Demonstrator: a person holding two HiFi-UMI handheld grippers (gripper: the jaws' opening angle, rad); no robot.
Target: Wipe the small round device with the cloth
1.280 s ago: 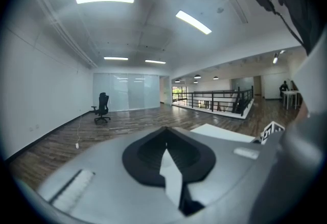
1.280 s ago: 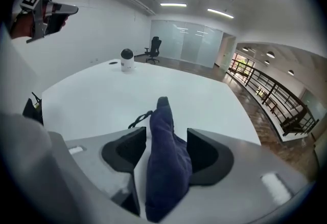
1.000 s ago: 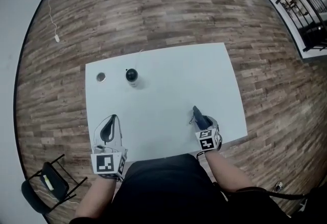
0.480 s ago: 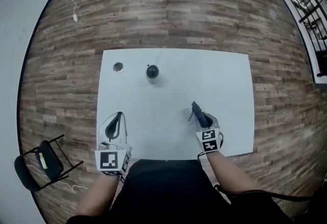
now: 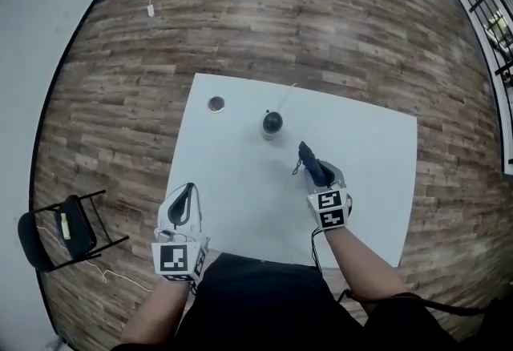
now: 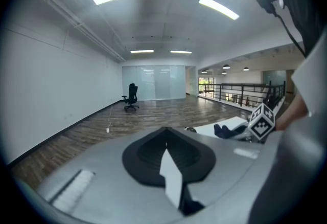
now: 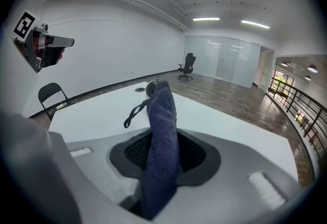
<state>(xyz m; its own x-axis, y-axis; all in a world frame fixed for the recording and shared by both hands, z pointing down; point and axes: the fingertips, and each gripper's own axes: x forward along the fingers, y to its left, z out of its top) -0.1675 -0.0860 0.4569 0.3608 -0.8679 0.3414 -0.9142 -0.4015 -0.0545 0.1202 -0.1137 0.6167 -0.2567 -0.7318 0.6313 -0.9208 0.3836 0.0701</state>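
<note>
Right claw clamped on the cloth; left claw shut and empty.
The right jaws have just closed on the dark blue cloth, which sticks out past their tips above the white worktop. The device stands near the cloth, not touching. The left claw is at the worktop's near left edge.

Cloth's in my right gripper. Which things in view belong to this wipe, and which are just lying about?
Belongs: small round device; dark blue cloth, in the right gripper, whose jaws have just closed on it.
Lying about: small silver disc on the white table; folding chair; cable with plug on the floor.
</note>
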